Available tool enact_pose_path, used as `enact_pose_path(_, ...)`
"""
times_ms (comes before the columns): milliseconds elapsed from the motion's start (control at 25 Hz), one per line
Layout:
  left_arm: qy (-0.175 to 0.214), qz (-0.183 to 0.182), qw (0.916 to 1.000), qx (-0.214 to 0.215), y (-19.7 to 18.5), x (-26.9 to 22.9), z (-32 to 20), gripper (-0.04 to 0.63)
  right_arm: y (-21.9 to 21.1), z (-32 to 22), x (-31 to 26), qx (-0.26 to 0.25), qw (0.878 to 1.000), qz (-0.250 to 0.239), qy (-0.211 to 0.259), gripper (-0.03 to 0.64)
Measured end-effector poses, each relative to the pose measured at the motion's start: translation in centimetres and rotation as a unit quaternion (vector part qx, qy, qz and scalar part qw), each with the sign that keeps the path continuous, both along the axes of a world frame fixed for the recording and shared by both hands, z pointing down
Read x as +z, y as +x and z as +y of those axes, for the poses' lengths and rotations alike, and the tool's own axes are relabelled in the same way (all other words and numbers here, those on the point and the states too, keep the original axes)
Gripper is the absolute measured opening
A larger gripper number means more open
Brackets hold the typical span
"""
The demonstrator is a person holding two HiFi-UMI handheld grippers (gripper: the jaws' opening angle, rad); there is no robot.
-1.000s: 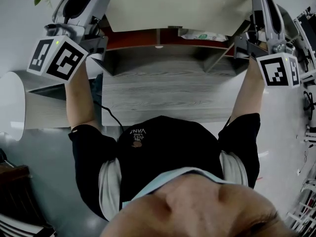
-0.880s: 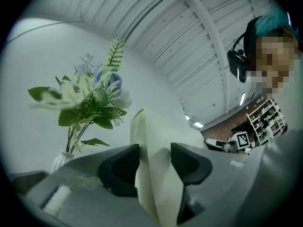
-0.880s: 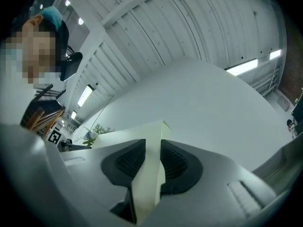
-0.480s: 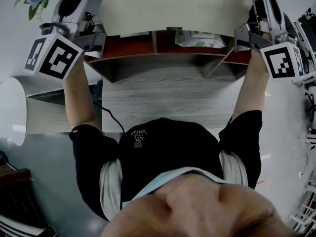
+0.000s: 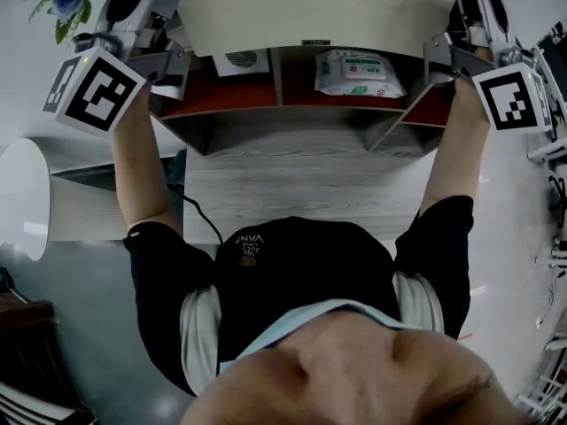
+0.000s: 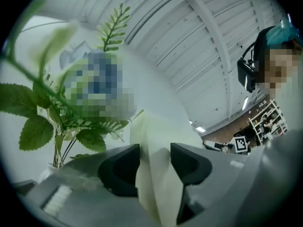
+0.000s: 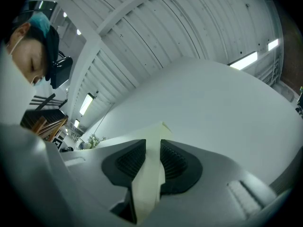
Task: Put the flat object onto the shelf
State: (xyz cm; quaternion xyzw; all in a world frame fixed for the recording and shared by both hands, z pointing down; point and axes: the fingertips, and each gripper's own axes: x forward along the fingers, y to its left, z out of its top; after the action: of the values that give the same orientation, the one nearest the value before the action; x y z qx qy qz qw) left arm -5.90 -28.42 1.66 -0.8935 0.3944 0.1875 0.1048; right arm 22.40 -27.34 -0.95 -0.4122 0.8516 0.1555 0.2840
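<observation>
A flat cream board (image 5: pixel 310 7) is held up across the top of the head view, above the shelf (image 5: pixel 283 91) with its red inner floor. My left gripper (image 5: pixel 180 5) is shut on the board's left edge and my right gripper (image 5: pixel 456 9) on its right edge. In the left gripper view the cream board (image 6: pixel 156 141) runs between the dark pads (image 6: pixel 120 167) of the left gripper (image 6: pixel 155 157), tilted upward. In the right gripper view the ribbed pads (image 7: pixel 130 162) of the right gripper (image 7: pixel 152 155) pinch the board's thin edge (image 7: pixel 150 174).
Inside the shelf lie a packet of wipes (image 5: pixel 356 72) on the right and a white card (image 5: pixel 241 60) on the left, split by a divider. A grey wooden desk (image 5: pixel 301 184) lies below. A leafy plant (image 6: pixel 57 108) stands at the left. A white round object (image 5: pixel 22 197) sits far left.
Both grippers and the board have moved up toward the top of the head view. The shelf's two compartments, with the wipes and the card, have come into sight.
</observation>
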Motion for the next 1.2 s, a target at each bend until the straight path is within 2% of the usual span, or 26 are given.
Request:
enact_pose_path(440, 0.0, -0.003, 0.9994, -0.034, -0.7, 0.4, -3.2, 0.209, -0.6, -4.7, 0.1, -0.007, 0.999, 0.027, -0.033, 0.086)
enact_pose_path(600, 0.01, -0.017, 0.9985, -0.051, -0.9, 0.8, -4.6, 0.209, -0.6, -6.6, 1.1, -0.002, 0.998, 0.031, -0.049, 0.086)
enact_pose_path(880, 0.021, -0.027, 0.9968, -0.073, -1.5, 1.7, -6.3, 0.209, -0.9, -7.9, 1.3, -0.006, 0.998, 0.039, -0.048, 0.086)
enact_pose_path(1200, 0.027, -0.032, 0.9966, -0.071, -0.9, 2.2, -7.6, 0.207, -0.3, -8.7, 1.8, 0.002, 0.998, 0.042, -0.05, 0.086)
